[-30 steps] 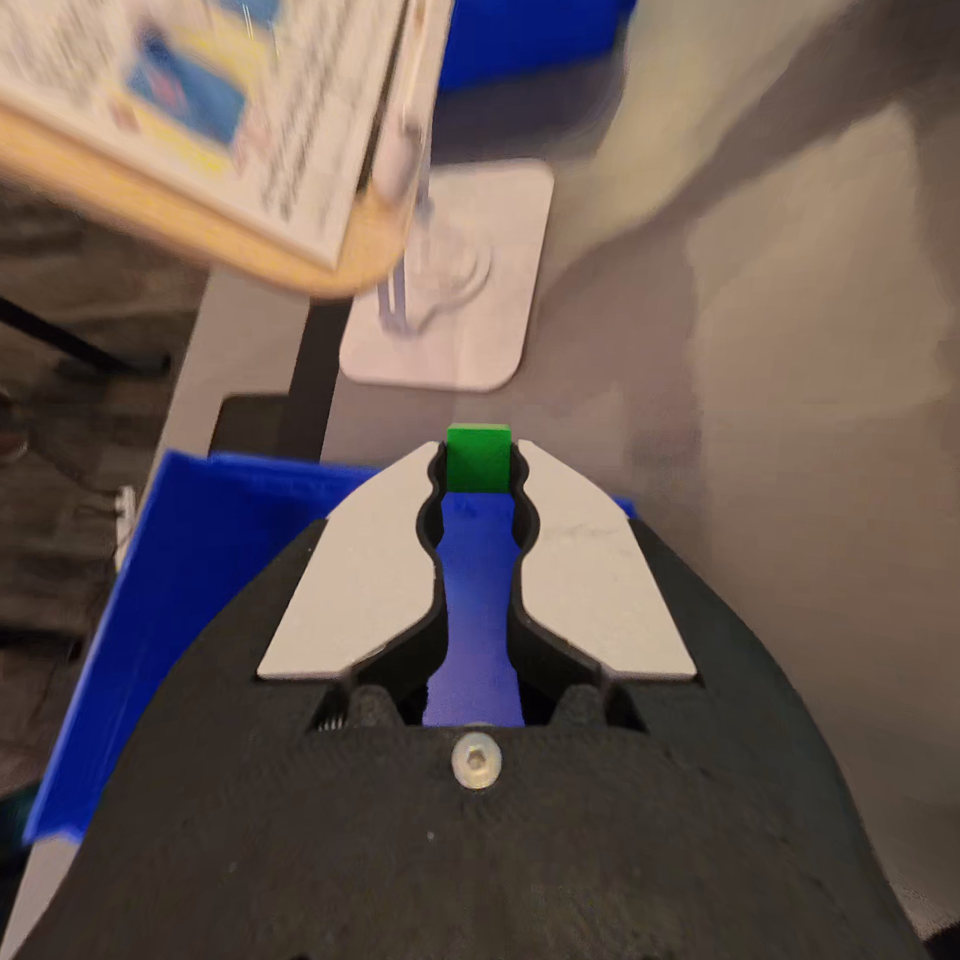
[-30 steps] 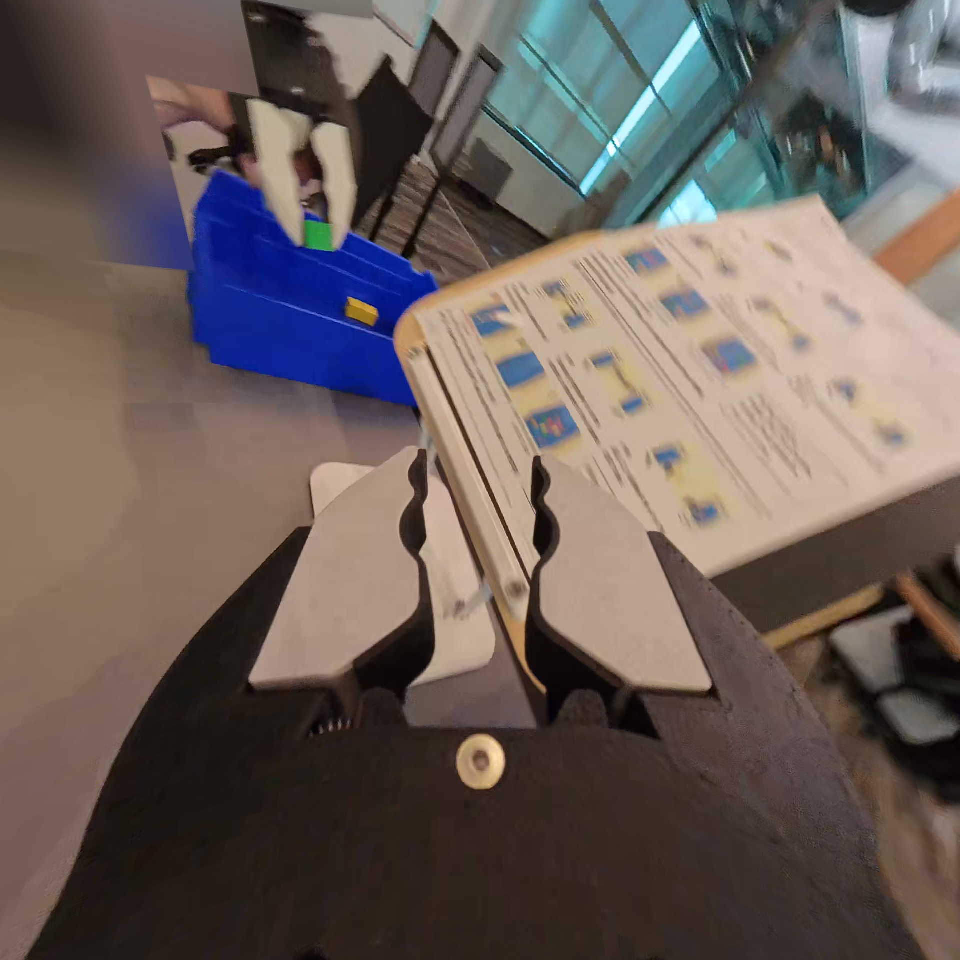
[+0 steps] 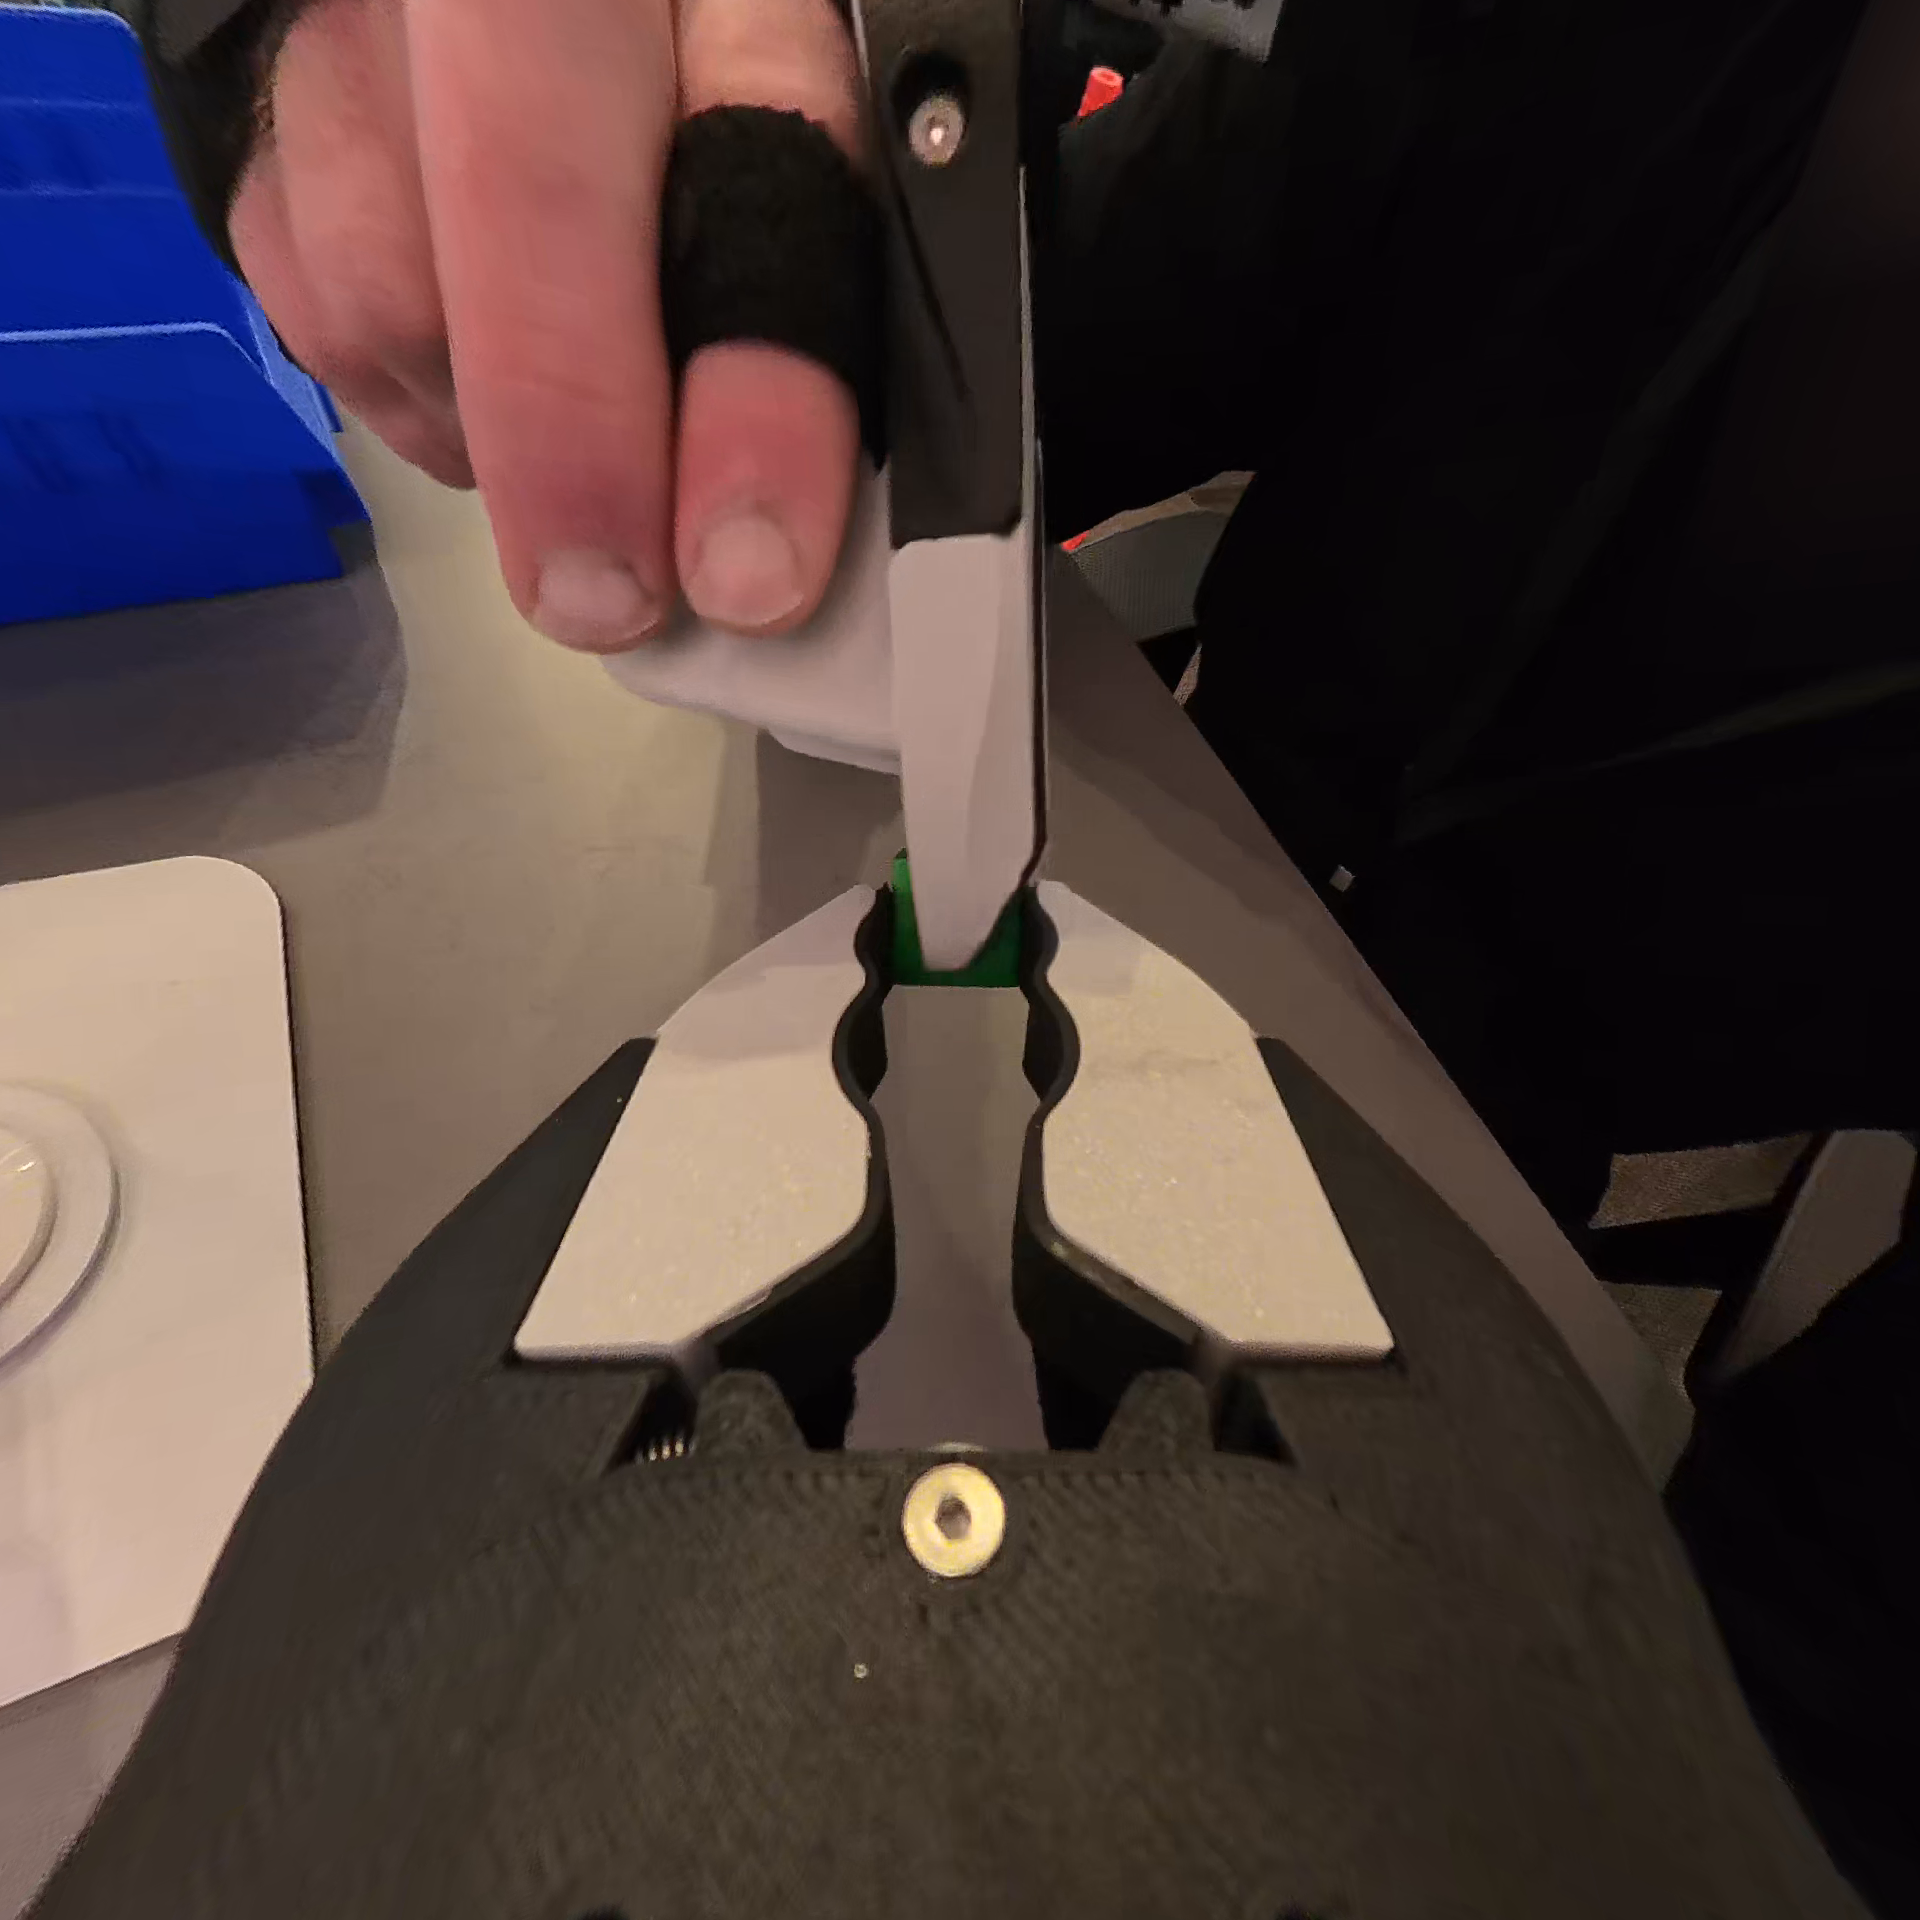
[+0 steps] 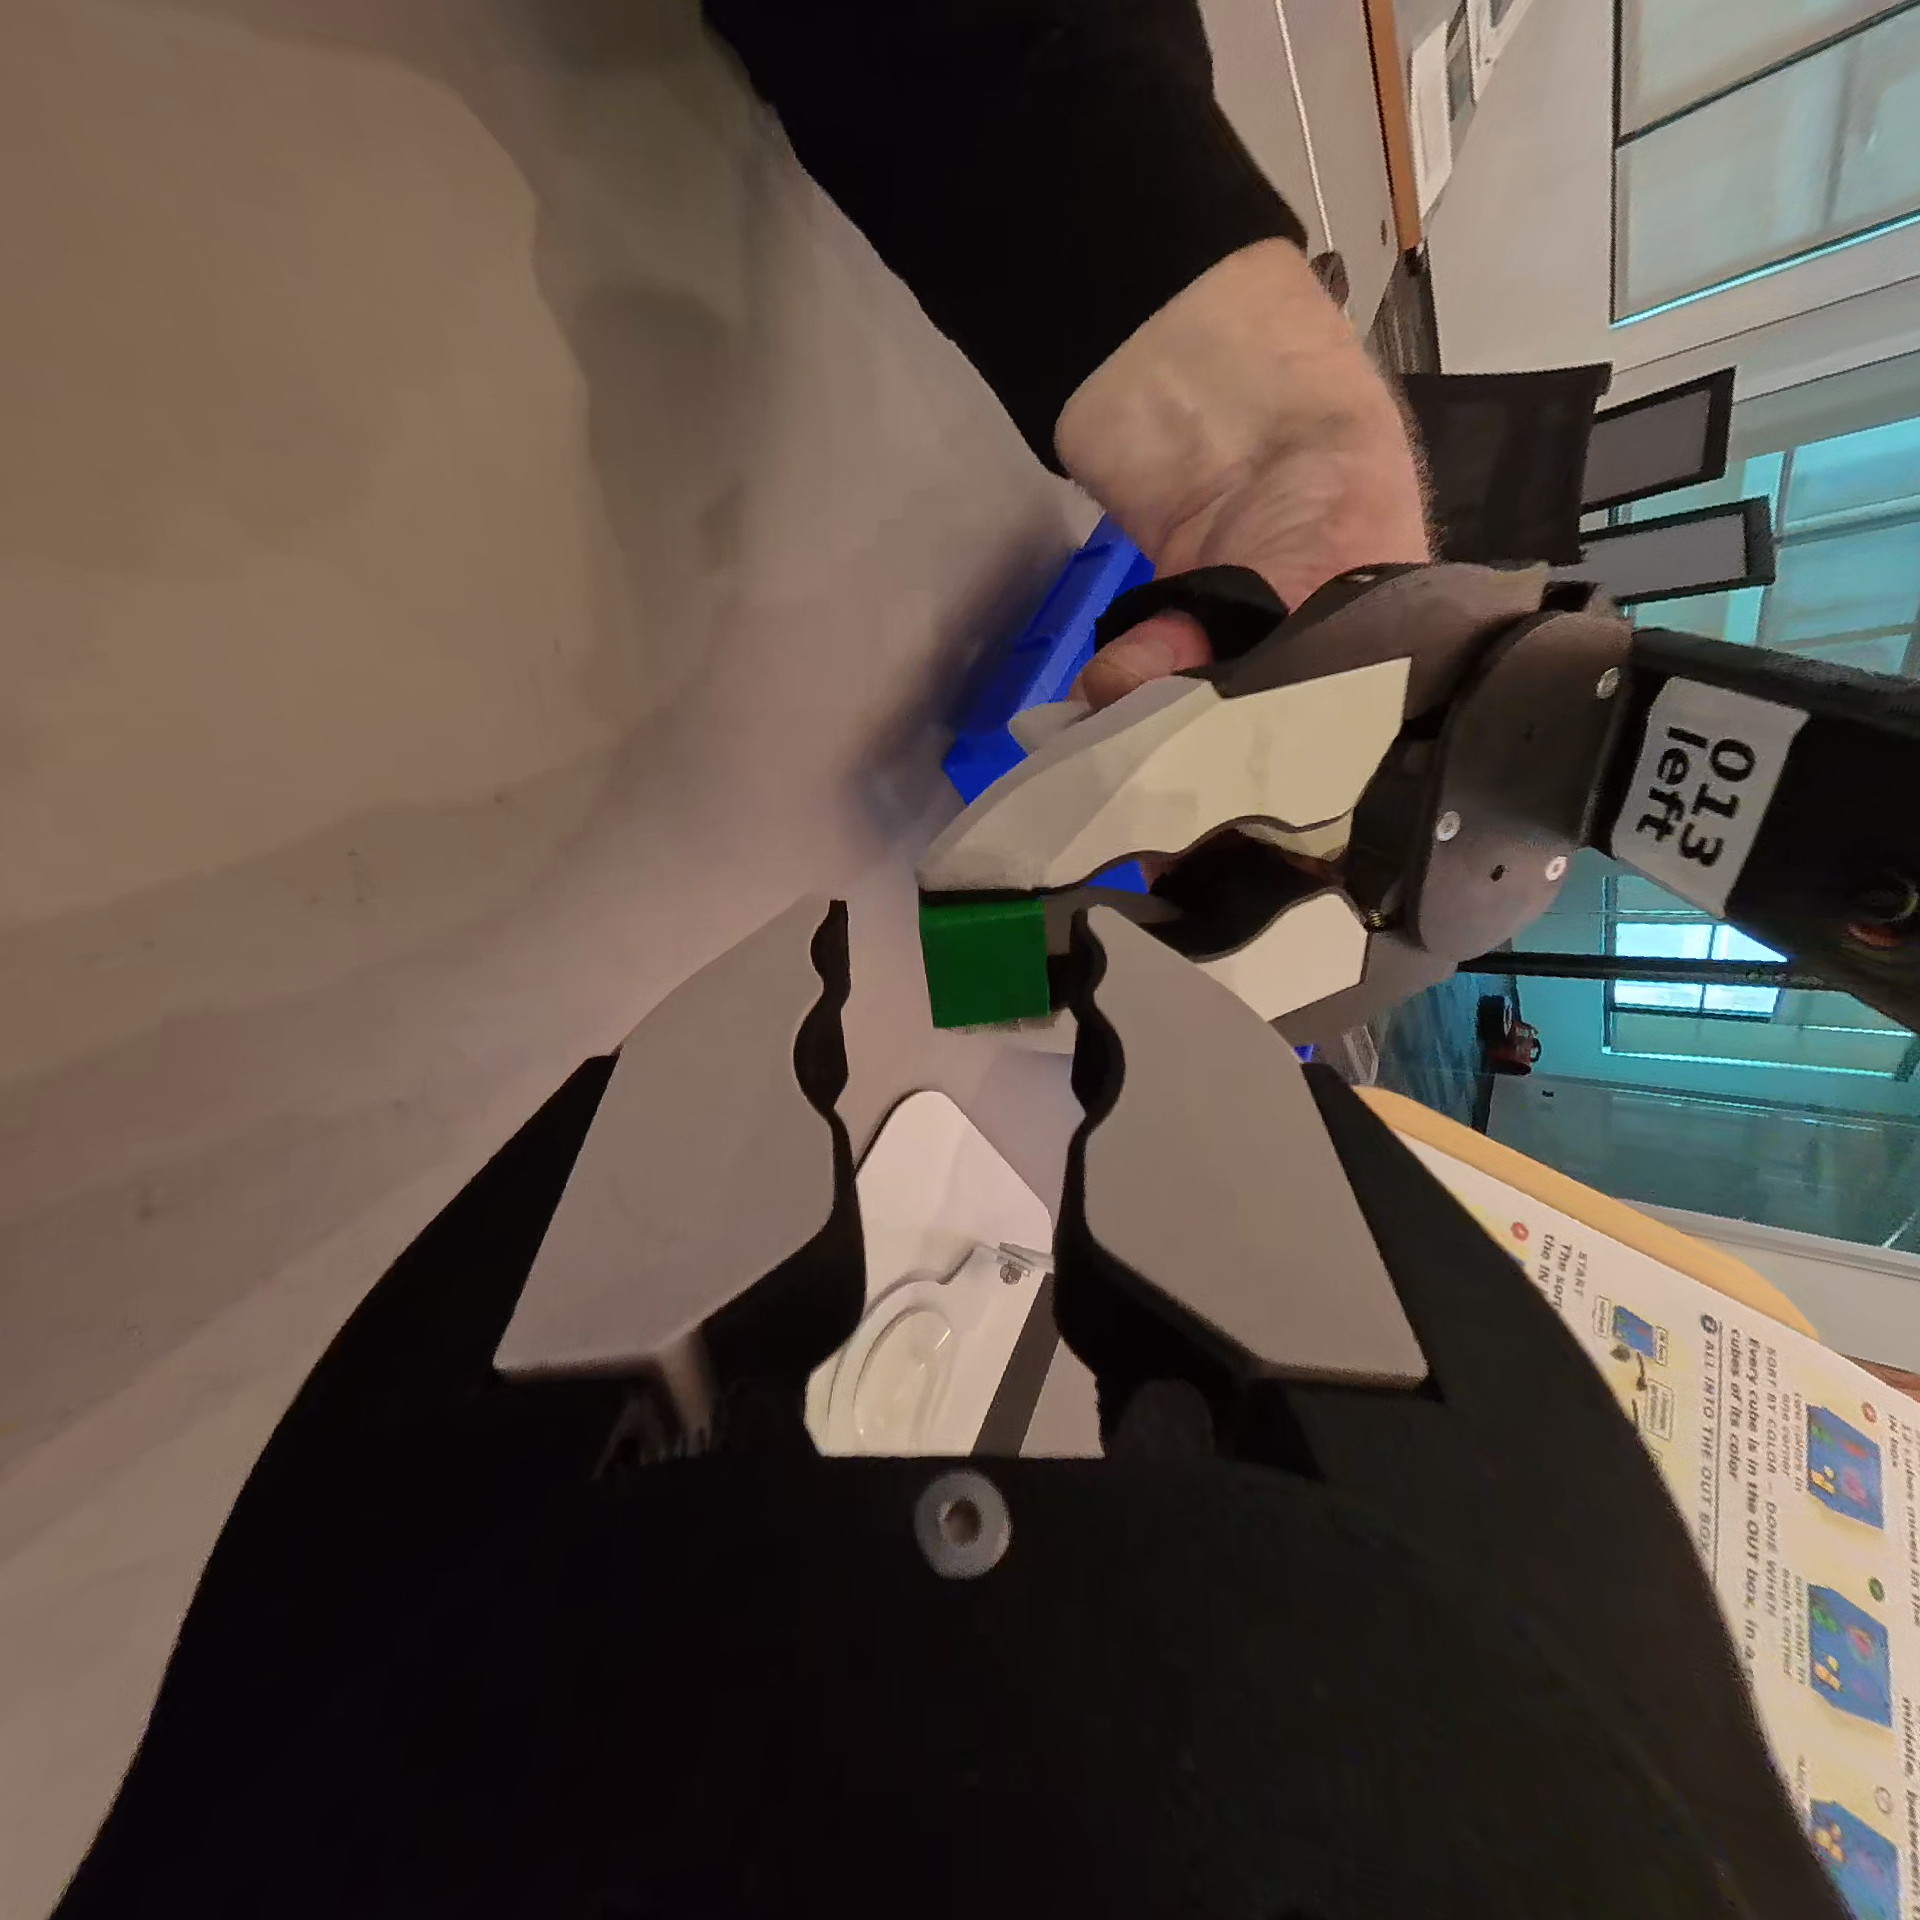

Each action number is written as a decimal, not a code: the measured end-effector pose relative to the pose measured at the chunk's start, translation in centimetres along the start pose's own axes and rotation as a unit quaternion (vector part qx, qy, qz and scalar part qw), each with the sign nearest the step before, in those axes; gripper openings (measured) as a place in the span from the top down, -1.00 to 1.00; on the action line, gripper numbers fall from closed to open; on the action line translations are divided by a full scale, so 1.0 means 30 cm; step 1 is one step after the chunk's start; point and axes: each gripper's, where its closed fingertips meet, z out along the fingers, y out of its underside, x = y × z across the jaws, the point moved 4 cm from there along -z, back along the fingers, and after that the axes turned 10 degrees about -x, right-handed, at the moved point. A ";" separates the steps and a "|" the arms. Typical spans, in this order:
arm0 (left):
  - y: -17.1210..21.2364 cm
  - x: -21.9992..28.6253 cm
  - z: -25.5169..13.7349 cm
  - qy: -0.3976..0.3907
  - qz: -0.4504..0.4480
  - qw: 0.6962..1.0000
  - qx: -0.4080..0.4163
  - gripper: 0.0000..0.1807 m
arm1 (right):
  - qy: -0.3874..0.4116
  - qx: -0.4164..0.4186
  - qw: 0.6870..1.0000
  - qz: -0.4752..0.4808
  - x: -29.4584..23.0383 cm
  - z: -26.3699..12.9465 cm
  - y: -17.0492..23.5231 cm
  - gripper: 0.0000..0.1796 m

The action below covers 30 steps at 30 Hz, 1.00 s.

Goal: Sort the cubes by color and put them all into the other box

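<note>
Your left gripper [image 3: 954, 940] has its fingers pressed onto the green cube [image 3: 985, 958], which sits right at their tips. Your right gripper [image 4: 961, 940] stands with its fingers spread wide, one on either side of that same cube [image 4: 982, 961] without pinching it; in the left wrist view one right finger [image 3: 966, 790] crosses in front of the cube. Beyond the fingertips lies a blue box [image 3: 135, 343]; you cannot tell what is in it.
</note>
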 end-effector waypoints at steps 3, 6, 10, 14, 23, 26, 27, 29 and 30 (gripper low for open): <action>-0.007 0.008 0.005 0.006 0.003 1.000 0.002 0.76 | -0.007 0.003 1.000 0.000 -0.005 0.003 0.001 0.62; -0.004 0.009 0.018 0.009 0.003 1.000 -0.005 0.76 | -0.009 0.006 1.000 -0.004 -0.009 0.002 -0.005 0.70; 0.000 0.004 0.025 0.015 -0.001 1.000 -0.004 0.76 | -0.010 0.000 1.000 -0.005 -0.011 0.007 0.000 0.75; 0.005 0.005 0.032 0.020 0.001 1.000 -0.007 0.76 | -0.016 -0.004 1.000 -0.009 -0.016 0.010 -0.002 0.75; -0.016 -0.007 -0.017 -0.028 -0.003 1.000 0.009 0.30 | 0.023 -0.005 1.000 0.002 0.026 -0.027 0.017 0.75; -0.008 -0.018 -0.081 -0.088 0.006 0.996 0.003 0.52 | 0.049 -0.014 0.998 0.025 0.066 -0.088 0.063 0.75; -0.013 -0.019 -0.110 -0.107 0.010 0.994 0.013 0.67 | 0.063 -0.020 0.997 0.040 0.087 -0.118 0.092 0.75; -0.018 -0.028 -0.173 -0.154 0.013 0.988 0.028 1.00 | 0.093 -0.030 0.993 0.073 0.125 -0.187 0.167 0.75; -0.021 -0.030 -0.202 -0.177 0.019 0.983 0.035 1.00 | 0.105 -0.037 0.989 0.094 0.138 -0.223 0.213 0.75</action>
